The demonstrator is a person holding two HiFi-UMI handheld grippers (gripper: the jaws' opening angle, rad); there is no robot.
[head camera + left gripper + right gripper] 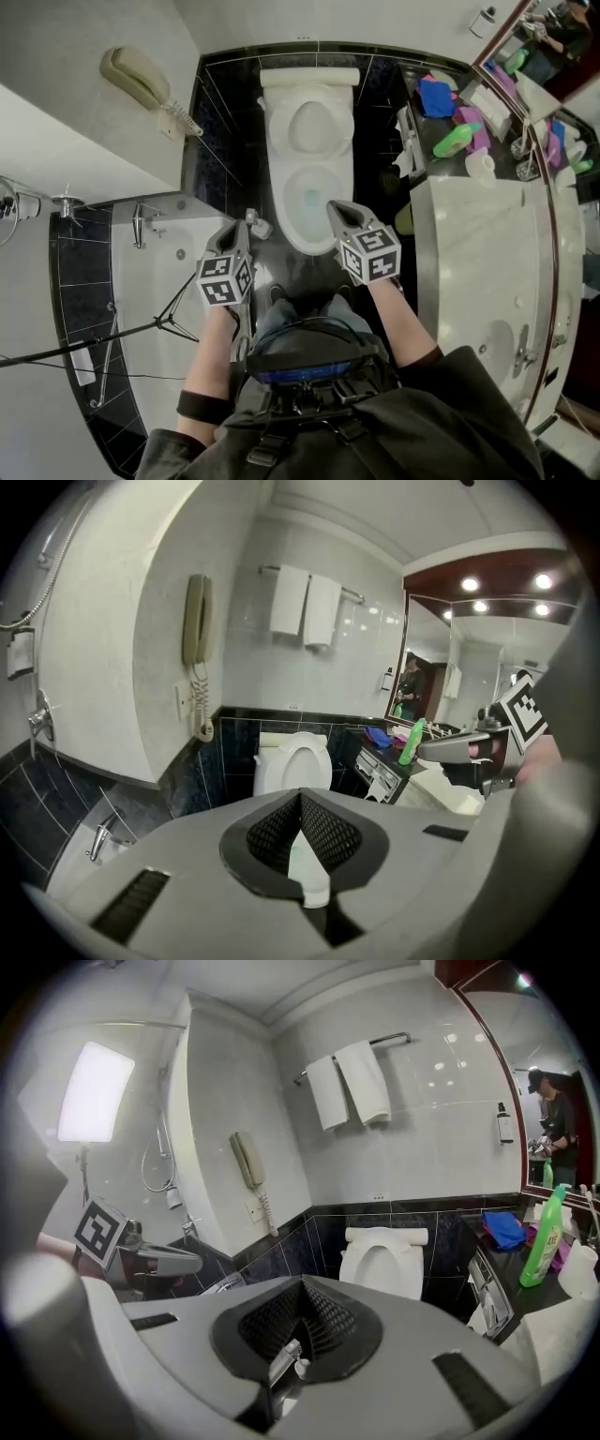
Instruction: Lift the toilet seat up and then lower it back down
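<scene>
The white toilet (309,202) stands against the black-tiled back wall. Its seat (309,127) is raised and leans on the tank, leaving the bowl uncovered. From the gripper views the seat (292,761) (382,1258) shows upright, some way ahead of both jaws. My left gripper (246,225) (300,794) hangs shut and empty to the left of the bowl's front. My right gripper (337,208) (302,1279) is over the bowl's front right rim with its jaws together and nothing in them. Neither gripper touches the seat.
A bathtub (159,281) lies to the left, with a black tripod leg (141,328) across it. A wall phone (141,80) hangs at the upper left. On the right are a marble vanity (469,244), a green bottle (457,141) and a paper holder (408,155). Towels (352,1087) hang above the toilet.
</scene>
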